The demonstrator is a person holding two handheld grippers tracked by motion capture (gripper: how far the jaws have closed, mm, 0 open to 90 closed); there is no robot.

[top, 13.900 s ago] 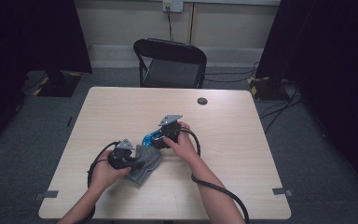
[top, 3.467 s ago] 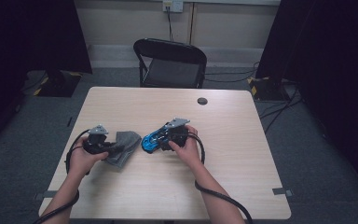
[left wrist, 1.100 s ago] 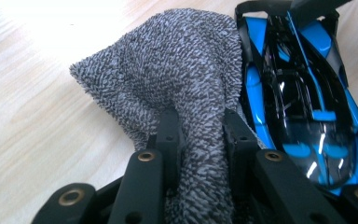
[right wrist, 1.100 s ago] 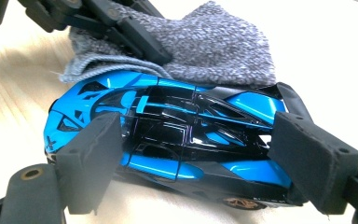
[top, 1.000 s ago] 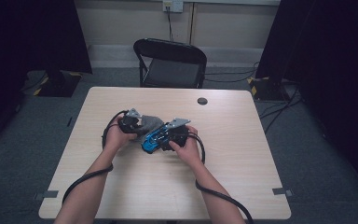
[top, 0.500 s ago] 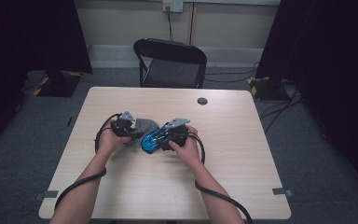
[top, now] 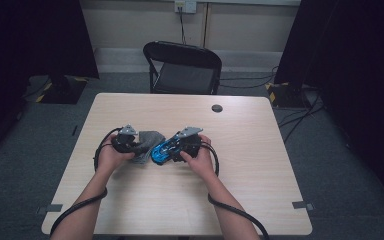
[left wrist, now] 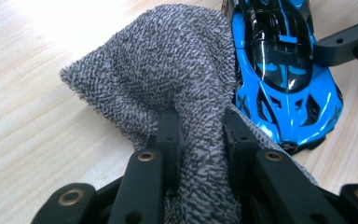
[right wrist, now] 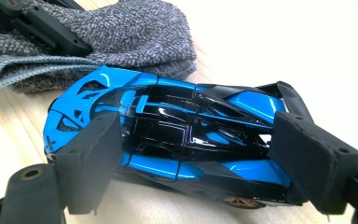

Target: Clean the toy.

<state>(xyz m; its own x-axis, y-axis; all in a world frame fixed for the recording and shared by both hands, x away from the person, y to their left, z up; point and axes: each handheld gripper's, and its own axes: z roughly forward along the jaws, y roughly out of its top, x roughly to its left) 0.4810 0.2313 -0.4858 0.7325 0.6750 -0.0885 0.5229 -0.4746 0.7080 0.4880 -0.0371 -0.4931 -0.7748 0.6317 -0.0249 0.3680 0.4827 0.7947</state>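
a: while your left gripper [left wrist: 198, 140] pinches the grey cloth [left wrist: 168, 70], where's the blue toy car [right wrist: 168, 140]?
b: on the table [top: 250, 185], touching the cloth, your right gripper [right wrist: 200, 158] clamping it lengthwise

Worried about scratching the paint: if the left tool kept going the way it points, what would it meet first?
Probably the blue car: the left tool, shut on the cloth, would press the cloth against it first, since the cloth leads.

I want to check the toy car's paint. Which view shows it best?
The right gripper view: the blue car lies close, roof to wheel. The left gripper view shows its nose beside the grey cloth; the high view, a small blue shape.
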